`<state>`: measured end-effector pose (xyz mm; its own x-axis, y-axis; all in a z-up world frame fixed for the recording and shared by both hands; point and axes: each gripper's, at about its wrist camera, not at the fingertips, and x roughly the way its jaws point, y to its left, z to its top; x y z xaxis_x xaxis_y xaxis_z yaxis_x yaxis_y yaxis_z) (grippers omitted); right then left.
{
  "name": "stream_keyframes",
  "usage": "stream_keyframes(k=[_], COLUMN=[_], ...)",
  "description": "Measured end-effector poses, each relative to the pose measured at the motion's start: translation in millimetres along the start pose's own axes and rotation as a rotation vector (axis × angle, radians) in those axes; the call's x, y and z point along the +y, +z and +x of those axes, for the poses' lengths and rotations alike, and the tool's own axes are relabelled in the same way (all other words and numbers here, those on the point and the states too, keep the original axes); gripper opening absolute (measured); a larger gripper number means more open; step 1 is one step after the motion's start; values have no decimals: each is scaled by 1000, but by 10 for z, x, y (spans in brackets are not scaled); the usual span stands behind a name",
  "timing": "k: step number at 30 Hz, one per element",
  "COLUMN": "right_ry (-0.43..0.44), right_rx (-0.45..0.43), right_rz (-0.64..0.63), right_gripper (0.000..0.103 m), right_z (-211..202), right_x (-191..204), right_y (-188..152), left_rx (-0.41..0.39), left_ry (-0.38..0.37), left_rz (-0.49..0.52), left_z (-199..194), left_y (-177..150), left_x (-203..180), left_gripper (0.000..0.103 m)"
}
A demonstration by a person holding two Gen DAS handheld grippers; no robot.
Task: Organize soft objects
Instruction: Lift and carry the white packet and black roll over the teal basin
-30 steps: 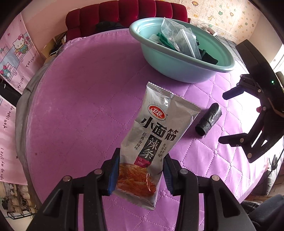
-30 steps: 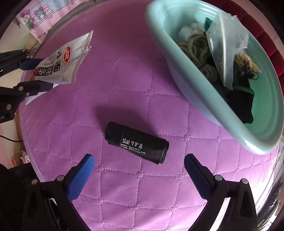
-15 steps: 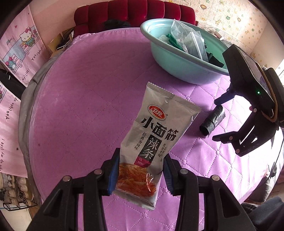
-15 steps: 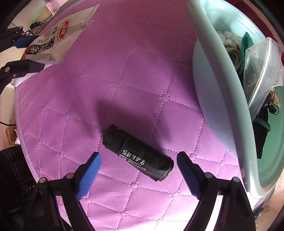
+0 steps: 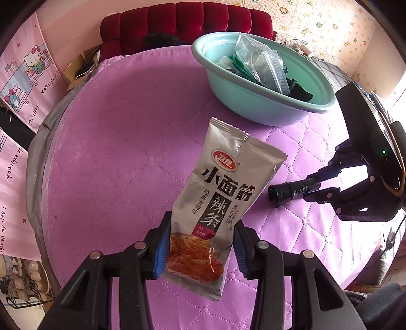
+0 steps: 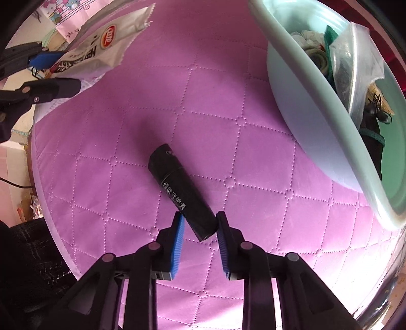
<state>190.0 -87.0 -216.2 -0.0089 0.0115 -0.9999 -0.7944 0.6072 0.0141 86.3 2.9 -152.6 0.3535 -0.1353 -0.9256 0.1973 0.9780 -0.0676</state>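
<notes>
The left gripper (image 5: 199,250) is pinching the lower part of a silver snack packet (image 5: 223,193) between its blue-padded fingers (image 5: 162,247), holding it lifted above the purple quilted bench (image 5: 121,157), with the packet's sealed top edge leaning toward one o'clock in the left wrist view. In the right wrist view the same packet is showing at ten o'clock, gripped well apart from the other items. The right gripper (image 6: 199,241) is lying low on the bench with its fingers (image 6: 177,240) narrowed around the near end of a black roll of bags (image 6: 182,190); the right pad is touching the roll, while on the left pad side I cannot tell whether contact is being made. The roll is resting on the bench, its free end pointing toward eleven o'clock. A teal basin (image 6: 312,111) is sitting at two o'clock from the roll, near it but apart, and it is holding a clear plastic bag (image 6: 355,63), dark cloth and green fabric. In the left wrist view the basin (image 5: 253,106) is standing at one o'clock beyond the packet, with a red sofa (image 5: 185,22) behind the bench.
</notes>
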Motion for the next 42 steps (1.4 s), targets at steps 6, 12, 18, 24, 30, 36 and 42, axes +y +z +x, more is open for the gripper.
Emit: stream_keyframes(k=[6, 12, 18, 24, 30, 36, 42], right_ry=[-8, -17, -29, -45, -56, -72, -80], right_rx=[-55, -83, -94, -114, -131, -145, -159], right_rz=[130, 283, 403, 466, 515, 546, 566], right_gripper=[12, 11, 11, 11, 11, 11, 11], right_z=[-32, -117, -155, -307, -515, -696, -951], right_x=[40, -44, -47, 22, 190, 268, 357], right_y=[-296, -509, -727, -1095, -1384, -1683, -1816], left_rx=[6, 4, 9, 7, 1, -6, -15], left_ry=[-10, -23, -28, -38, -46, -50, -53], left_rz=[19, 51, 86, 126, 161, 184, 194], left_z=[-24, -113, -120, -169, -229, -294, -407], left_y=[-21, 0, 24, 14, 3, 5, 21], left_x=[2, -44, -157, -263, -353, -406, -431], left_gripper=[47, 48, 48, 48, 48, 48, 48])
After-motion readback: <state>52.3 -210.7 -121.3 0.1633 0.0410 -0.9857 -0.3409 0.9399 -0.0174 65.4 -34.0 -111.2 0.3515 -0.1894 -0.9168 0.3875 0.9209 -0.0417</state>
